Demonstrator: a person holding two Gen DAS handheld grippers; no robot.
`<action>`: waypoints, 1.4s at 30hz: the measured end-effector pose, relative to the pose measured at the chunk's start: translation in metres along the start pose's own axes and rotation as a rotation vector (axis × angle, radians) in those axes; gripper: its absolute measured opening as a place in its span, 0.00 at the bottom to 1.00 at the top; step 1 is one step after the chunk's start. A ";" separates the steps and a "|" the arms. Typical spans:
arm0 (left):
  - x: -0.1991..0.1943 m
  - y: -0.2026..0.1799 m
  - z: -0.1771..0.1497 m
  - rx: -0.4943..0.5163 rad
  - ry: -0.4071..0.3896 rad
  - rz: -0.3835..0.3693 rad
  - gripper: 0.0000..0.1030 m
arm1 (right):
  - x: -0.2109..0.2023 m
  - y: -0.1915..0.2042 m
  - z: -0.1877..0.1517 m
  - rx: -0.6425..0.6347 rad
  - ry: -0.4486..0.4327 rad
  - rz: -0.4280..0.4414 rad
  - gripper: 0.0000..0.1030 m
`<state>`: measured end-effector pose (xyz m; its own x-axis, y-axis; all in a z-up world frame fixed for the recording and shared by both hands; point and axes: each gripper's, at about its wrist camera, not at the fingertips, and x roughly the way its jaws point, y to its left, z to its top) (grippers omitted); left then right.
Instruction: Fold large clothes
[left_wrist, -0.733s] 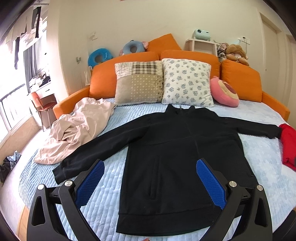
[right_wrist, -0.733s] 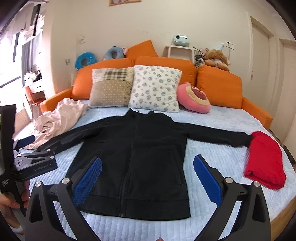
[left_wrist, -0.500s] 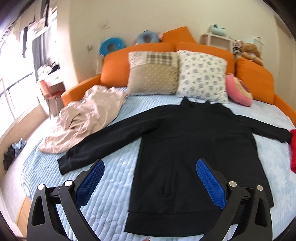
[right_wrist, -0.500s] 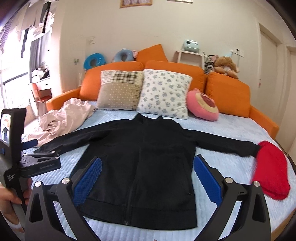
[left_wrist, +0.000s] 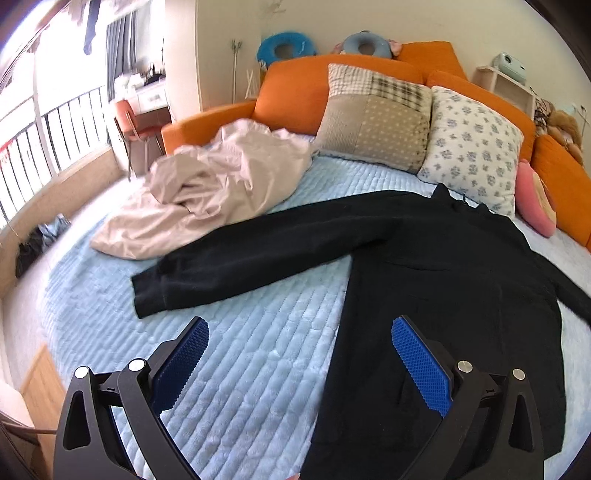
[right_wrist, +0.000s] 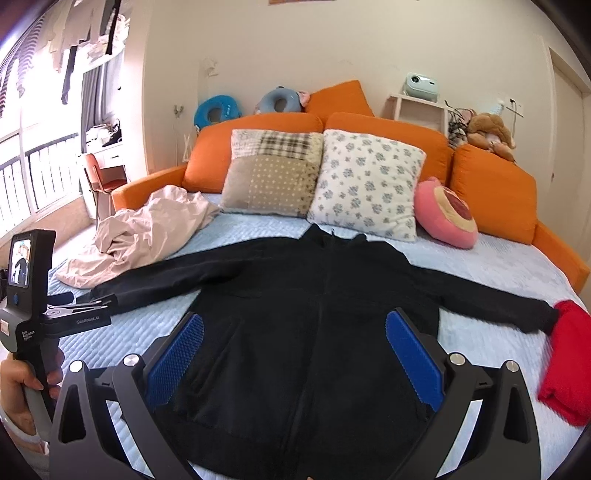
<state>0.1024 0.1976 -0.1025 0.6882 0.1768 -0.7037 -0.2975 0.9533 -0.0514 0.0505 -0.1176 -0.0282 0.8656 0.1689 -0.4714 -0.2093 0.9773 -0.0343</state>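
A black zip jacket (right_wrist: 314, 325) lies flat, front up, on the light blue bed (right_wrist: 480, 258), sleeves spread to both sides. It also shows in the left wrist view (left_wrist: 443, 288), its left sleeve cuff (left_wrist: 155, 291) pointing toward the bed's edge. My left gripper (left_wrist: 295, 354) is open and empty above the bed, between that sleeve and the jacket's body; its body shows at the left of the right wrist view (right_wrist: 55, 321). My right gripper (right_wrist: 293, 350) is open and empty above the jacket's lower half.
A crumpled beige garment (left_wrist: 207, 195) lies at the bed's left beside the sleeve. A folded red garment (right_wrist: 569, 354) lies at the right sleeve's cuff. Pillows (right_wrist: 365, 184) and orange cushions (right_wrist: 491, 192) line the back. A chair (left_wrist: 136, 125) stands by the window.
My left gripper has swung left and closer to the bed, toward the left sleeve. My right gripper has moved slightly nearer the jacket. Both stayed open.
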 end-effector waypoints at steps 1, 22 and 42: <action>0.010 0.009 0.003 -0.027 0.006 -0.027 0.98 | 0.006 0.003 0.002 -0.008 -0.009 0.010 0.95; 0.213 0.196 0.005 -0.615 0.218 -0.081 0.98 | 0.254 0.059 0.065 0.000 0.123 0.141 0.95; 0.207 0.219 -0.012 -0.686 0.077 -0.197 0.67 | 0.466 0.071 0.047 0.185 0.447 0.224 0.46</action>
<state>0.1723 0.4400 -0.2680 0.7304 -0.0245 -0.6826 -0.5393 0.5926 -0.5983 0.4602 0.0369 -0.2091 0.5221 0.3443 -0.7803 -0.2483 0.9366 0.2472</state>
